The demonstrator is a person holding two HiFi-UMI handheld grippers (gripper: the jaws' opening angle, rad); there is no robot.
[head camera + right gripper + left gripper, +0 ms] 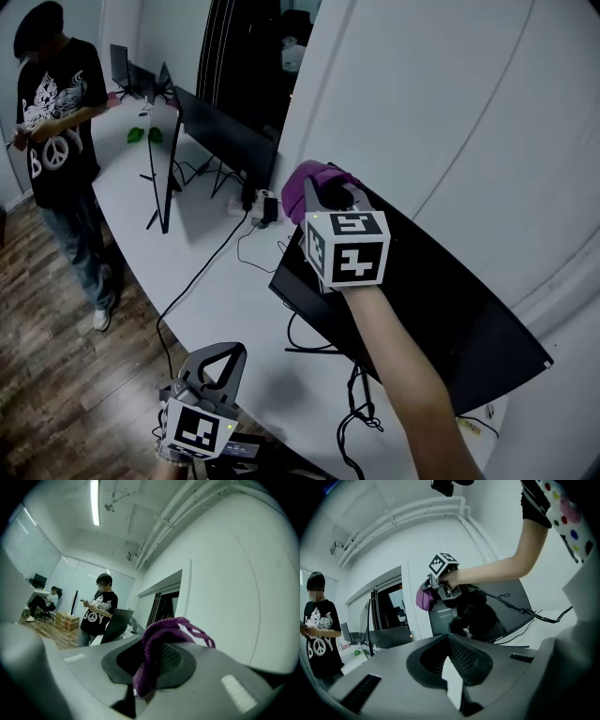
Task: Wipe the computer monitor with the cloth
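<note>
Right tool (pixel 323 192) is pinching the purple cloth (pixel 302 184), holding it right by the top edge of the dark monitor (pixel 441 300), which sits tilted on the white surface (pixel 216 281). Left tool (pixel 223 352) hangs low near the surface's front edge, jaws pressed together with nothing between them.

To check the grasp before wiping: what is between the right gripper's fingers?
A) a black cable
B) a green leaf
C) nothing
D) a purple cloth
D: the right gripper view shows the right gripper shut on the bunched purple cloth.
</note>
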